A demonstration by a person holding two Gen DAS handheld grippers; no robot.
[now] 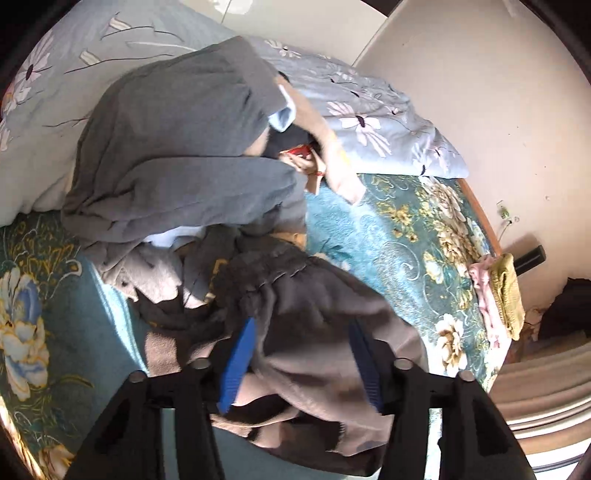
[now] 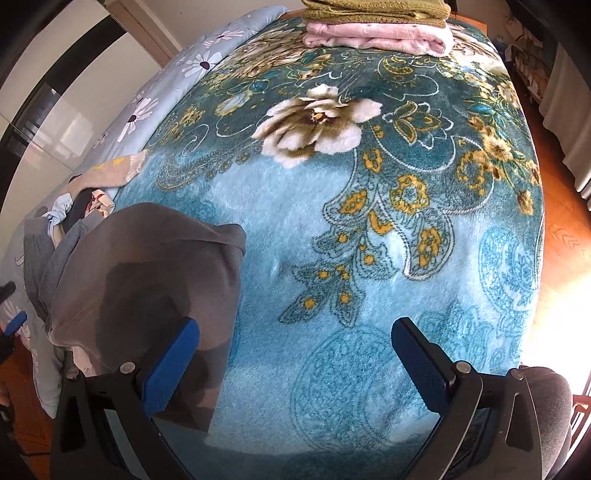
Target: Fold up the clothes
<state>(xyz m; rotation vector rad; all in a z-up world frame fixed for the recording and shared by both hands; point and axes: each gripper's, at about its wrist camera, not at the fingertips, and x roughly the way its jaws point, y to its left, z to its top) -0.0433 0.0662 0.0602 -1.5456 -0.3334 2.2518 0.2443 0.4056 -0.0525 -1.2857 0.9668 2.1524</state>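
In the left wrist view my left gripper (image 1: 301, 325) is half closed on a thick bunch of a brown-grey garment (image 1: 317, 314), which fills the gap between its blue pads (image 1: 236, 365) and laps over the right one. That garment lies at the front of a heap of clothes, with a grey garment (image 1: 177, 147) behind it. In the right wrist view my right gripper (image 2: 295, 328) stands open over the bare teal flowered blanket (image 2: 332, 221). The brown-grey garment (image 2: 147, 266) lies just behind its left finger, and nothing is between its pads.
A folded olive piece on a folded pink one (image 2: 376, 22) sits at the far edge of the bed (image 1: 498, 291). A pale blue flowered quilt (image 1: 369, 110) is bunched along the wall side. Wooden floor (image 2: 565, 229) lies past the bed's right edge.
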